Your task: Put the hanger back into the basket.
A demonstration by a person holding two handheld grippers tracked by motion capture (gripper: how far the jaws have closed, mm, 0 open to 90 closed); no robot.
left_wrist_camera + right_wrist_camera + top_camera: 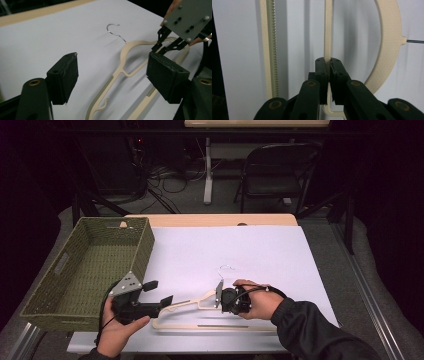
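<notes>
Hanger (200,306): one, cream plastic with a wire hook (227,267), flat on the white sheet (250,250) at 6 o'clock of the table (210,220).
Right gripper (328,65): jaws closed tight on a thin inner bar of the hanger.
Left gripper (112,75): jaws spread wide, nothing between them, poised above the hanger's shoulder at 8 o'clock.
Basket (60,312): one, green woven, empty, at 9 o'clock.
Step in hand: probably securing the hanger, one grip made.
Next move: likely calls for a second grip or a level lift towards the basket.
</notes>
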